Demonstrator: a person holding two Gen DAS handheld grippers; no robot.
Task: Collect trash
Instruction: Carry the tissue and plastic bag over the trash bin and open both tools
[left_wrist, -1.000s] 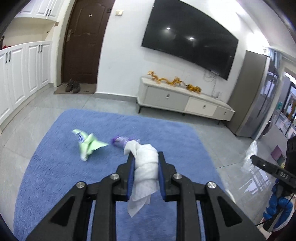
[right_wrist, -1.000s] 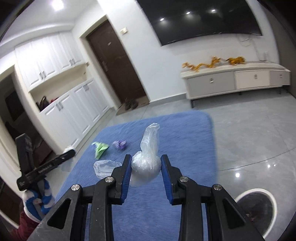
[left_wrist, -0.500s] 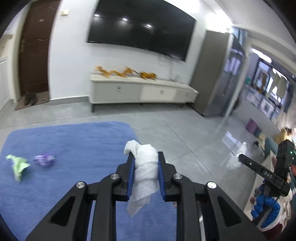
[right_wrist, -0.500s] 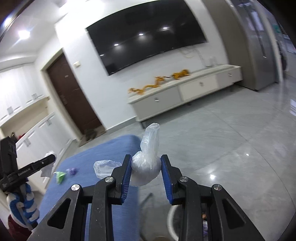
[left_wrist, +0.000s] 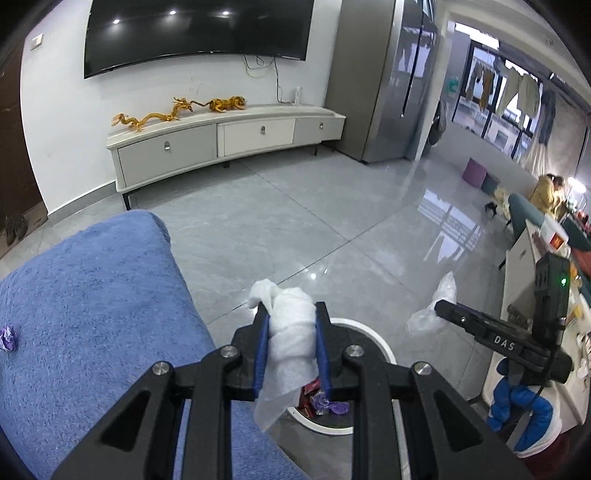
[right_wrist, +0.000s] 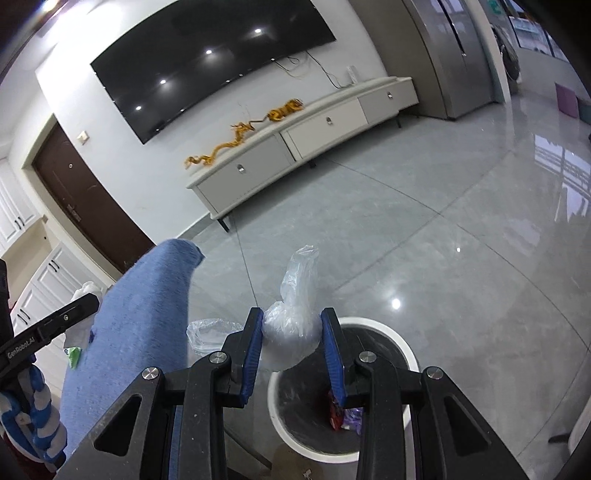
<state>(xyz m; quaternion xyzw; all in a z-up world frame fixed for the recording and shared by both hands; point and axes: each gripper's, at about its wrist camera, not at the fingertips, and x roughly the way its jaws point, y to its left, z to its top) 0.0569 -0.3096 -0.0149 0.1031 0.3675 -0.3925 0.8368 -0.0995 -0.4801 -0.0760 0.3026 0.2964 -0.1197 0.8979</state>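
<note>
The grey tiled floor (left_wrist: 303, 229) fills the middle of both views, with a blue rug (left_wrist: 92, 314) spreading over the lower left of the left wrist frame and running as a narrow strip up the left of the right wrist frame. A white-rimmed round trash bin (right_wrist: 402, 350) sits at the bottom centre of both views, just right of the rug's edge, with red and purple wrappers (right_wrist: 341, 410) lying inside. The left gripper (left_wrist: 291, 347) is clenched on a wad of white tissue (left_wrist: 291, 336) above the bin's near rim. The right gripper (right_wrist: 291, 343) is grasping a crumpled clear plastic bag (right_wrist: 295, 310) over the bin's left rim. A small purple scrap (left_wrist: 7, 338) lies on the rug at the far left edge.
</note>
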